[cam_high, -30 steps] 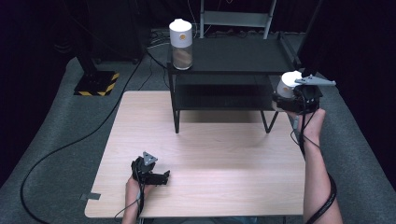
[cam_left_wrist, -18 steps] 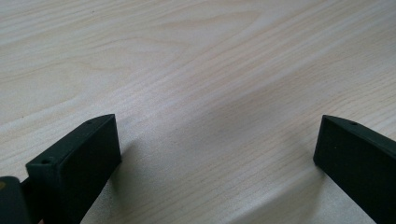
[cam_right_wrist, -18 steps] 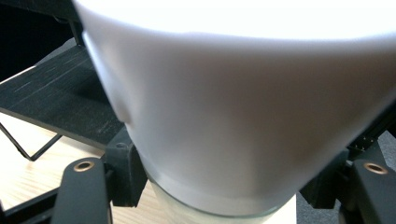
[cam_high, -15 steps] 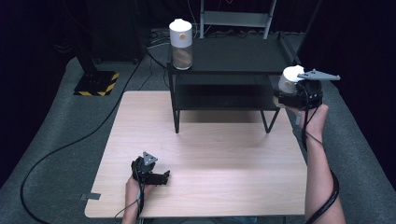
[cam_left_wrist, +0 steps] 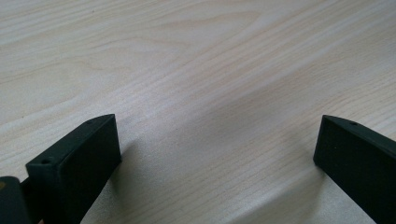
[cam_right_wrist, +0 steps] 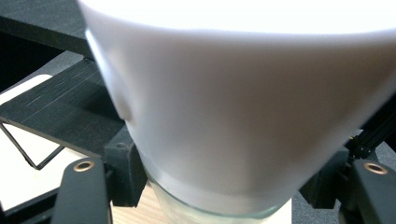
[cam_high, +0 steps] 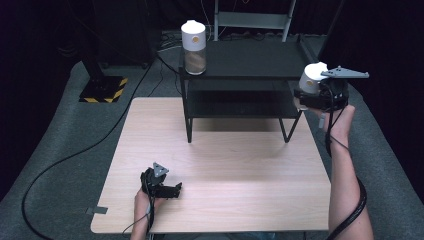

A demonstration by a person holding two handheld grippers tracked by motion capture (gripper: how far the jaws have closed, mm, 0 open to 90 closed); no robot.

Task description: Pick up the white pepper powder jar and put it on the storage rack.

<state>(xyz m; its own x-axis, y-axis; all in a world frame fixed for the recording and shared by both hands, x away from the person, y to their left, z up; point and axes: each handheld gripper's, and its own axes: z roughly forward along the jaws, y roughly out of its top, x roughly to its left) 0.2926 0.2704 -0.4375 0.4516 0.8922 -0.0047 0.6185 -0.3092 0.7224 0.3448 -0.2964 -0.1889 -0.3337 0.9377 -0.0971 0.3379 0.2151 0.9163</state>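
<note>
Right gripper [cam_high: 316, 95] jaws clamped on white-lidded jar [cam_high: 312, 80], lifted slightly higher beside shelf [cam_high: 250, 62] edge since a second ago: placing near. Left gripper [cam_high: 167, 189] jaws wide, empty, resting on counter [cam_high: 225, 165].

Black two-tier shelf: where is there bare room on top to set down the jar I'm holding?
The black two-tier shelf has its top bare from the white-lidded glass jar at its left corner across to the right edge. The right gripper holds a second white-lidded jar beside that right end. The light wooden table in front is bare too, apart from the left gripper.
</note>
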